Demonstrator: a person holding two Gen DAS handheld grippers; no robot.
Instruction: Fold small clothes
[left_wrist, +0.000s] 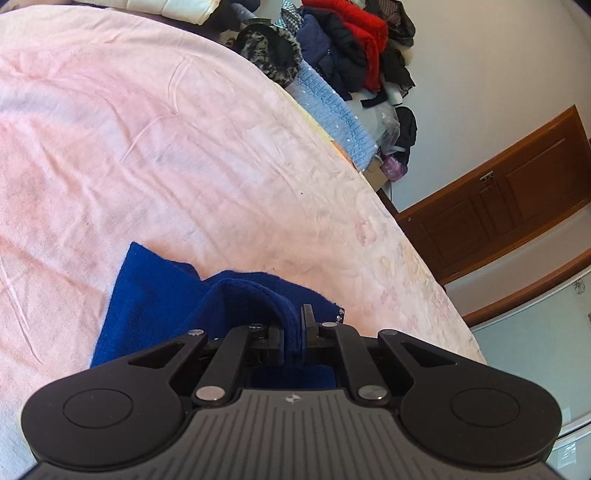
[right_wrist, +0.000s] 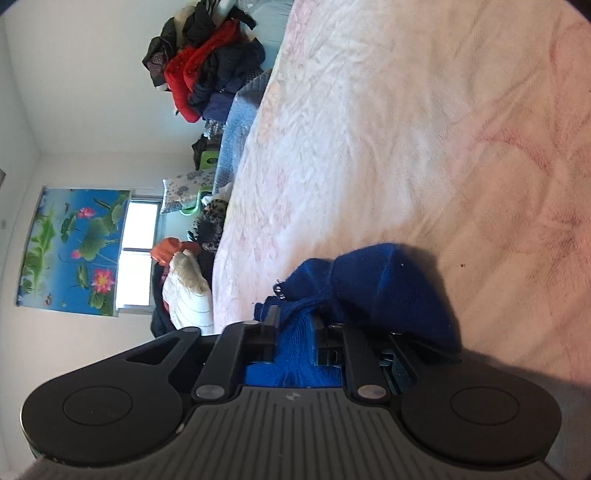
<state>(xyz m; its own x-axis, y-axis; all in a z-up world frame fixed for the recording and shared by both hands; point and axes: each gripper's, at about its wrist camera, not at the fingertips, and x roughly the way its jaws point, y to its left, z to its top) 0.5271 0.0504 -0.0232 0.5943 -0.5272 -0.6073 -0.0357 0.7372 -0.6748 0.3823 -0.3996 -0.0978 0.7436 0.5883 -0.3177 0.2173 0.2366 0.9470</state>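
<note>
The blue knit garment sits pinched in both our tongs, part of it lying on the pink bedspread of the bed. Our left tongs are closed on a thick ridge of the knit, several layers bunched between the jaws, while a flat panel of it spreads out on the bed to the left. Our right tongs are likewise clamped on a fold of the same garment, which humps up beyond them. We judge that we hold it at two points so that an edge can be lifted and laid over the rest evenly; a single grip would let the soft knit sag and twist.

Beyond the tongs, the left wrist view shows the flat part with its straight edge, some small studs or buttons at the garment's right edge, a heap of clothes past the far side of the bed, and a brown wooden door. The right wrist view shows none of that flat panel; it gives us the raised bulge, a lotus poster and a window beside it.
</note>
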